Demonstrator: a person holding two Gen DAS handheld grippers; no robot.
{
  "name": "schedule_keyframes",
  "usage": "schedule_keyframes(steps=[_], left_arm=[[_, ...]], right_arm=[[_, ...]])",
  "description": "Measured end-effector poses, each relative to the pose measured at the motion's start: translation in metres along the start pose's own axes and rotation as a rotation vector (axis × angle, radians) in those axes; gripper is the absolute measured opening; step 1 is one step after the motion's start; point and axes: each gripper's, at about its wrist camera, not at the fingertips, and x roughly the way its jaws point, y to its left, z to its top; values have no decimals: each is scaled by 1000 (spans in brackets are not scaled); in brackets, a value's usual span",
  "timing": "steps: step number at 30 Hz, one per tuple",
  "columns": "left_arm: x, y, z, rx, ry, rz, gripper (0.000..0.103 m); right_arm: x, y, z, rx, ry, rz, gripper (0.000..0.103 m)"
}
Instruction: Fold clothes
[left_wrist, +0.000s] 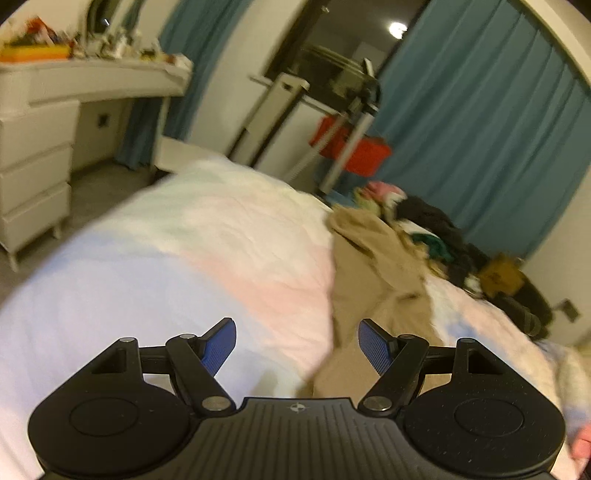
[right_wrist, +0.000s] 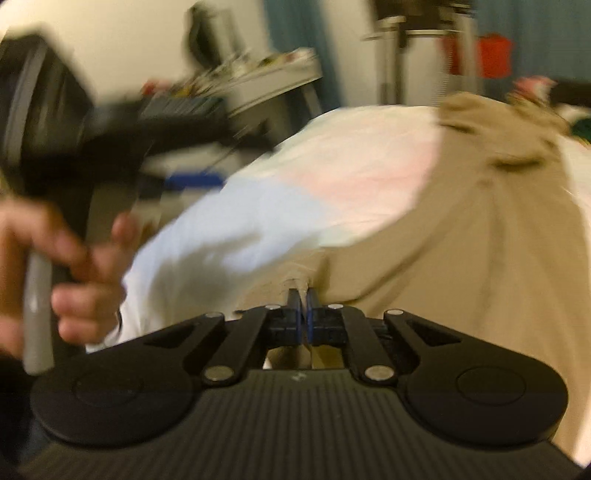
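While the left gripper (left_wrist: 297, 341) hovers with its blue-padded jaws standing wide apart and nothing between them, the right gripper (right_wrist: 303, 308) has its jaws pressed together on a pinch of the tan, soft cloth garment (right_wrist: 461, 229). That garment spreads ahead of the right jaws and off to their right, rumpled at its far end. From the left wrist view the same tan cloth (left_wrist: 373, 266) lies ahead of the right-hand pad and runs back beneath it, not touched by either pad. It rests on a pale bedspread (left_wrist: 177, 251) tinted white, pink and light blue, which fills the space ahead of and left of both pairs of jaws. Beyond the garment, far ahead and right of the left jaws, sits a heap of dark and coloured clothes (left_wrist: 432, 229). A person's hand (right_wrist: 70, 280), blurred, grips the left gripper's handle at the left of the right jaws.
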Motion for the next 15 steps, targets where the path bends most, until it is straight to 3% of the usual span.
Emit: schedule_keyframes(steps=[3,5,8,12,14,15], left_arm=[[10,-10,-15,16,77,-28,75],[15,-19,-26,42,124,-31,75],[16,-33,-41,108,154,-45,74],[14,-55,-61,198,164,-86,70],[16,-65,-70,228,172,-120,69],[16,-70,-74,241,177,-139,65]], right_arm=[[-26,-33,-8,138,-13,-45,5],[-26,-51,-22,195,31,-65,5],[-26,-74,-44,333,83,18,8],[-46,-82,-44,412,8,54,10],[-59,-86,-41,442,-35,77,17],[-65,-88,-40,450,-60,77,37]])
